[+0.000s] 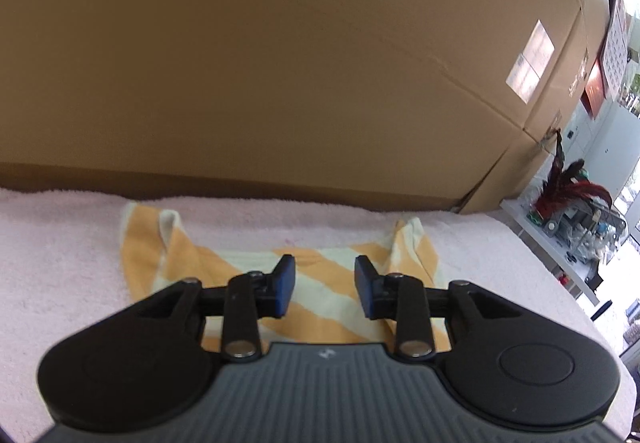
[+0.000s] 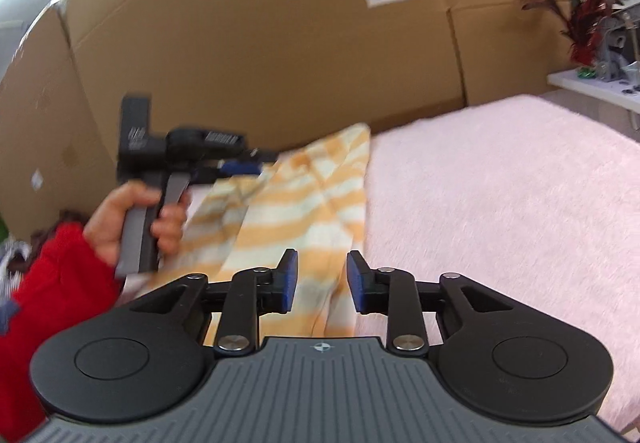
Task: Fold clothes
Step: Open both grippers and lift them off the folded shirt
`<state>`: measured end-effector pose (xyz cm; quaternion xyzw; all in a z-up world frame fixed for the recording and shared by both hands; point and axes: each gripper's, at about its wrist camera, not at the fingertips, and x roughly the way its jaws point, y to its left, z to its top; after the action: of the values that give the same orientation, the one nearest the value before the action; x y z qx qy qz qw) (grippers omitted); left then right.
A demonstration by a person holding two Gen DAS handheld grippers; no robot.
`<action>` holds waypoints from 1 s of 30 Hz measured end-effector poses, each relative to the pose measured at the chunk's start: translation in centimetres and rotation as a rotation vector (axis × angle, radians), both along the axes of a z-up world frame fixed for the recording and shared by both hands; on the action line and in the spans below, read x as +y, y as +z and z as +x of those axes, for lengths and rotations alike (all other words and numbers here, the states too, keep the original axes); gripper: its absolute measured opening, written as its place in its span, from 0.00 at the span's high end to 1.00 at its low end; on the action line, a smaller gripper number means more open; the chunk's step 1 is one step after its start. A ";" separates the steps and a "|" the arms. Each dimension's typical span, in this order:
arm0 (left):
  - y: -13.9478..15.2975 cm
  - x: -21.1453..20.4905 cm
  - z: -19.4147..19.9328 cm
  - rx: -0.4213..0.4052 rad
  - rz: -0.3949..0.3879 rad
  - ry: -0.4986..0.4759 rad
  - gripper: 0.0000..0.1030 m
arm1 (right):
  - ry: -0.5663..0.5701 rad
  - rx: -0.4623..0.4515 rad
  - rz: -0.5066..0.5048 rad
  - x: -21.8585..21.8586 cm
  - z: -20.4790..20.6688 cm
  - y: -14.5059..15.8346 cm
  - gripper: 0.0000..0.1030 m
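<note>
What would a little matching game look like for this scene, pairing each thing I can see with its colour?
Things:
1. garment
2. blanket
3. cardboard box
4. sleeve

Colours:
a. red
b. pale pink
c. orange and cream stripes
d. brown

Pairs: 1-c, 2-b, 3-d, 4-a. The garment lies on the blanket, the box stands behind it, and the sleeve belongs to the arm holding the left gripper.

garment (image 1: 320, 283) | orange/white stripes | partly folded, flat on pink cover (image 1: 60, 251)
</note>
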<state>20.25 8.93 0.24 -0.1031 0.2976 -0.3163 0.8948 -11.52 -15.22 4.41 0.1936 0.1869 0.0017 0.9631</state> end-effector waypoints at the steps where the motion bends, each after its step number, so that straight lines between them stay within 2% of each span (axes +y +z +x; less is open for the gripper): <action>1: 0.2 0.3 0.1 0.004 -0.017 -0.001 0.68 | -0.008 -0.013 0.026 -0.6 0.2 0.3 0.70; 3: 0.7 0.9 0.2 0.007 -0.048 0.006 0.68 | -0.013 -0.023 0.070 -1.8 0.9 0.8 0.70; 7: 2.1 2.8 0.3 -0.045 -0.078 0.101 0.45 | -0.006 -0.009 0.037 -1.7 3.3 0.7 0.63; 10: 3.2 5.3 0.5 -0.109 -0.083 0.233 0.44 | 0.002 0.023 0.021 -1.4 4.7 -0.5 0.63; 11: 3.5 6.3 0.6 -0.122 -0.094 0.275 0.43 | 0.010 0.047 0.042 -1.6 5.0 -0.9 0.63; 14: 3.3 9.4 1.6 -0.066 -0.206 0.358 0.42 | 0.020 0.051 0.125 -2.8 5.3 -1.3 0.63; 16: 2.7 10.9 2.5 0.004 -0.285 0.383 0.42 | -0.002 0.057 0.185 -3.4 5.1 -1.7 0.73; 18: 2.0 11.6 3.2 0.071 -0.330 0.389 0.42 | -0.012 0.053 0.201 -3.6 4.9 -1.7 0.74; 19: 1.8 11.4 3.3 0.081 -0.321 0.390 0.41 | -0.012 0.047 0.193 -3.5 4.7 -1.6 0.74; 23: 2.0 9.5 3.0 0.056 -0.243 0.364 0.26 | -0.016 0.025 0.160 -3.1 4.2 -1.2 0.74; 30: 2.5 5.6 1.7 -0.001 -0.172 0.199 0.23 | -0.044 0.030 0.166 -3.6 4.2 -1.3 0.73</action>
<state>21.95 14.53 2.70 -0.2081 0.2574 -0.2505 0.9098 -7.27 -18.78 3.11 0.2770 0.1964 -0.0066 0.9406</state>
